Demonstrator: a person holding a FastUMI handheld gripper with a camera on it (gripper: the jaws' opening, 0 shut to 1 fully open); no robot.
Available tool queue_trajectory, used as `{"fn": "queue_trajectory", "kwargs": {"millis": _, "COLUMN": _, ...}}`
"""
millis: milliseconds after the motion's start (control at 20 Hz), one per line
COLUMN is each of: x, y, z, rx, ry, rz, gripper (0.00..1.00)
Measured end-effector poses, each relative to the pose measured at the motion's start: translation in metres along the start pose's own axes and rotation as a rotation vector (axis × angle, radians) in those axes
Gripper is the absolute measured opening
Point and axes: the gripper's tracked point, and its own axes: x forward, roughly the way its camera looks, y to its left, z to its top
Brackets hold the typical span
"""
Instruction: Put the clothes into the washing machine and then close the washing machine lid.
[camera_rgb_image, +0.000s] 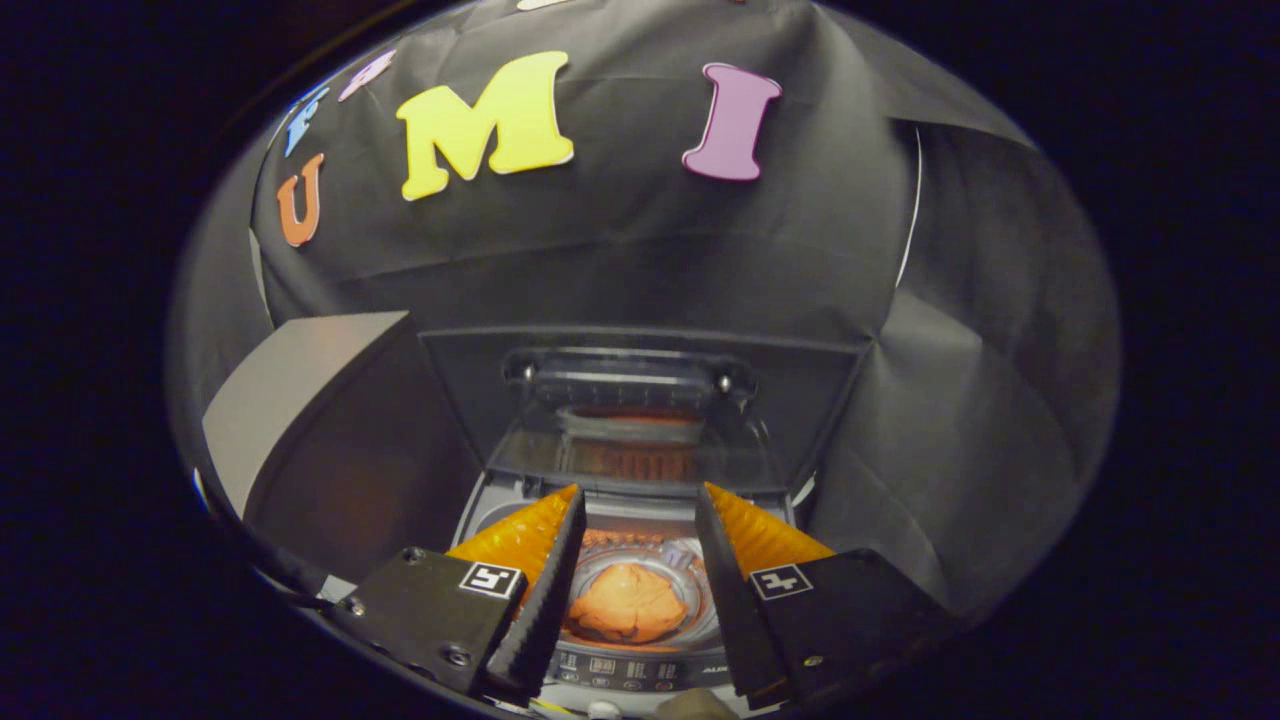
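Tongs (632, 500) hang spread and empty right above the small grey top-loading washing machine (480, 520), crumpled orange cloth (628, 603) already down in the drum, clear hinged lid (640, 410) propped upright behind, presumably next to close.

Tool (635, 495) open, clothes (627, 604) in washer (640, 675), lid (640, 400) up

Orange clothes (628, 604) lie bundled in the washing machine's (640, 575) grey-rimmed drum. Lid (640, 420) is dark, see-through, with an orange reflection. Gripper (636, 520) bodies carry black-and-white square markers; booth wall (620, 250) is black cloth.
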Motion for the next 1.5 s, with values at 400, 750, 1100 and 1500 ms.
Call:
{"fn": "queue_trajectory", "kwargs": {"millis": 400, "x": 0.018, "y": 0.008, "z": 0.063, "rx": 0.031, "ry": -0.052, "rz": -0.010, "gripper": 0.69}}
{"fn": "queue_trajectory", "kwargs": {"millis": 750, "x": 0.043, "y": 0.020, "z": 0.101, "rx": 0.039, "ry": -0.059, "rz": -0.022, "gripper": 0.70}}
{"fn": "queue_trajectory", "kwargs": {"millis": 1100, "x": 0.080, "y": 0.024, "z": 0.108, "rx": 0.057, "ry": -0.002, "rz": -0.082, "gripper": 0.69}}
{"fn": "queue_trajectory", "kwargs": {"millis": 1500, "x": 0.108, "y": 0.020, "z": 0.096, "rx": 0.053, "ry": -0.010, "rz": -0.114, "gripper": 0.71}}
